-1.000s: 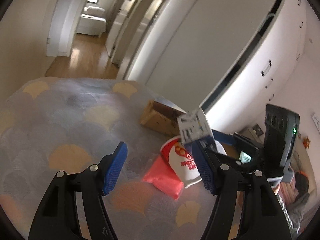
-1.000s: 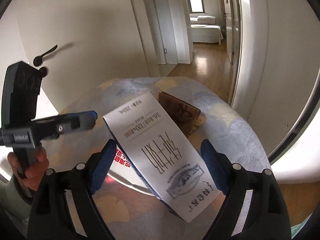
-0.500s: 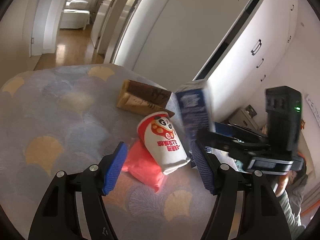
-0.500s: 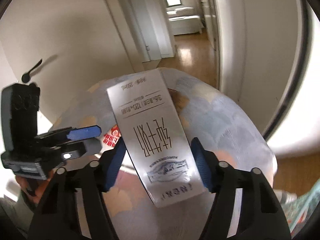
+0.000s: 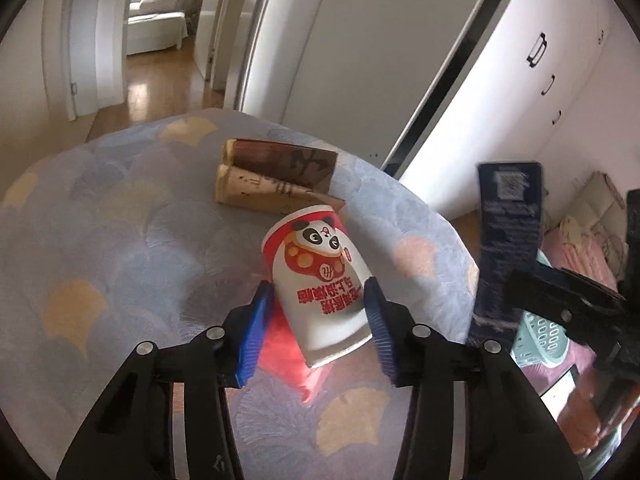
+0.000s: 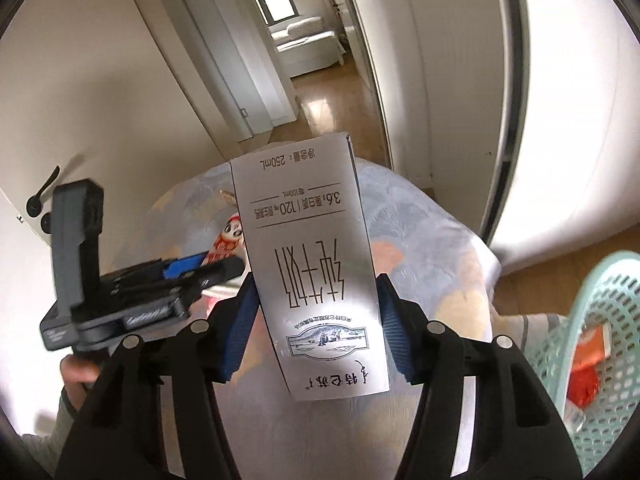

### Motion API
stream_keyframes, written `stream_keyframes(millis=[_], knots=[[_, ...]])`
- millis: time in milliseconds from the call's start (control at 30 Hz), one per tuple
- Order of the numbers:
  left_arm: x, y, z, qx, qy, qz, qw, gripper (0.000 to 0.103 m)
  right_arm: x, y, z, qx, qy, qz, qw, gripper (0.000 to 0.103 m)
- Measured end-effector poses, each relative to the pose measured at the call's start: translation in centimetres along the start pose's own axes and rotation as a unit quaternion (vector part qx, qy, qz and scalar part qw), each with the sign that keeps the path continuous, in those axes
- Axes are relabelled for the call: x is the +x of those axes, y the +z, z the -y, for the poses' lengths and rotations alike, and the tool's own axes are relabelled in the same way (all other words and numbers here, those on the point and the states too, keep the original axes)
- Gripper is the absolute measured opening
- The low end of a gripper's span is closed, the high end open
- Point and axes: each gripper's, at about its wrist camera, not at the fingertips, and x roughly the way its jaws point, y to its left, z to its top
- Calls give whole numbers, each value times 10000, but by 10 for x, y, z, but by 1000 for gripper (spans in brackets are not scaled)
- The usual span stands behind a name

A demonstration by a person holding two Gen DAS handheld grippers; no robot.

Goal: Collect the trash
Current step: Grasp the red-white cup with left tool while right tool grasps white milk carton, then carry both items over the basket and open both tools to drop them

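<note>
My left gripper (image 5: 318, 328) is closed around a red and white panda paper cup (image 5: 318, 276) that lies on its side on the patterned table (image 5: 120, 240), partly over a pink wrapper (image 5: 280, 350). My right gripper (image 6: 312, 330) is shut on a silver and blue milk carton (image 6: 316, 264) and holds it in the air over the table's right edge. The carton also shows in the left wrist view (image 5: 506, 236). The left gripper shows in the right wrist view (image 6: 192, 276) at the left.
A brown folded cardboard box (image 5: 276, 184) lies behind the cup. A teal plastic basket (image 6: 588, 344) with red trash inside stands on the floor to the right of the table. White cupboards and a doorway lie beyond.
My left gripper has moved forward and closed from wide open onto the paper cup. My right gripper has carried the carton to the right, towards the basket.
</note>
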Motion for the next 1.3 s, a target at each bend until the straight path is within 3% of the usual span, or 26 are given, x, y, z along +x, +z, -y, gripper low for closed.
stream_keyframes(millis=[233, 333, 533, 600, 733, 933, 1033, 1100, 1300], knots=[[-24, -10, 25, 350, 165, 239, 9990, 35, -13, -24, 3, 260, -363, -295, 9986, 55], [-44, -19, 31, 396, 91, 326, 9986, 24, -11, -35, -1, 298, -471, -577, 9968, 55], [-74, -31, 32, 235, -112, 410, 9988, 24, 4, -41, -11, 234, -765, -605, 9950, 58], [-80, -33, 28, 197, -208, 390, 9988, 24, 5, -42, -10, 289, -607, -563, 9962, 58], [-89, -43, 22, 132, -315, 364, 9988, 24, 10, -51, -6, 367, -564, -548, 9962, 71], [-97, -58, 19, 118, -384, 389, 9984, 24, 18, -70, -15, 319, -648, -555, 9958, 72], [-98, -61, 20, 125, -406, 392, 9983, 24, 20, -80, -20, 244, -902, -486, 9944, 70], [-99, -62, 22, 143, -403, 396, 9983, 24, 18, -83, -21, 284, -932, -444, 9943, 57], [-105, -60, 33, 288, -532, 493, 9969, 24, -12, -86, -13, 502, -952, -155, 9941, 55]])
